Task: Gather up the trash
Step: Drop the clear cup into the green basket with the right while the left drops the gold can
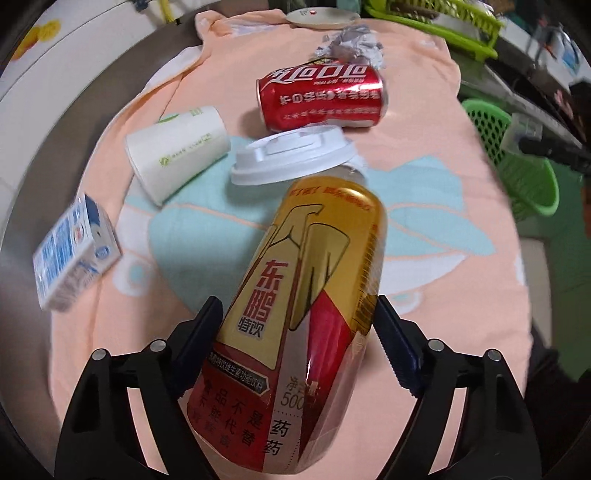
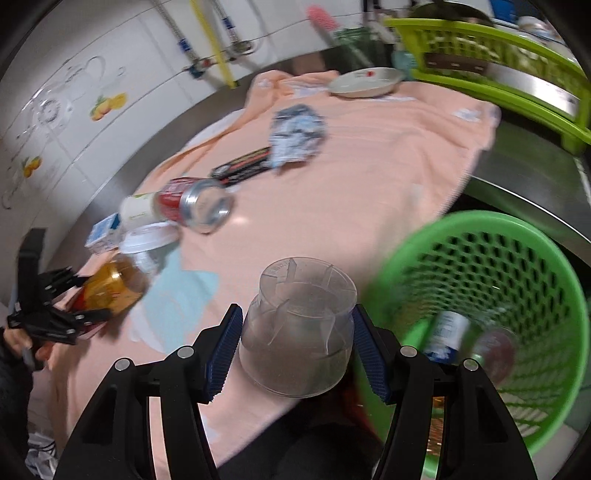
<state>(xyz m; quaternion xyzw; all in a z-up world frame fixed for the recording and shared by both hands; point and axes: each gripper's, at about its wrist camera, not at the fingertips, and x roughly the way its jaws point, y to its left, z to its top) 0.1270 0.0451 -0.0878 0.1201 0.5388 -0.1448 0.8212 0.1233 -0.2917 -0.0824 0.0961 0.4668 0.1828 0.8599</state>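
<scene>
Lay spread over steel counter: peach cloth with pale blue pattern, nearly all the trash on it. Stood off cloth's right edge: green basket, mesh-walled, tipped toward right wrist camera, a white-and-blue bottle already inside, plus something reddish too blurred to name. Sat at far right of counter: lime dish rack, with a pale plate on cloth's far end beside it.

Closed on gold can: left gripper, both pads against can's sides near its lower half, can's top angled away toward middle of cloth. Could not tell if can was off the cloth.

Clamped narrow on clear plastic cup: right gripper, cup's ribbed base facing away from camera, held over cloth's near edge just beside basket, not inside it.

Lay on its side farther up the cloth: red can. Lay on its side left of that: white paper cup. Rested between red can and gold can: white plastic lid. Sat at cloth's left edge: blue-and-white milk carton. Lay beyond red can: crumpled silvery wrapper, a dark flat packet just beside it.
</scene>
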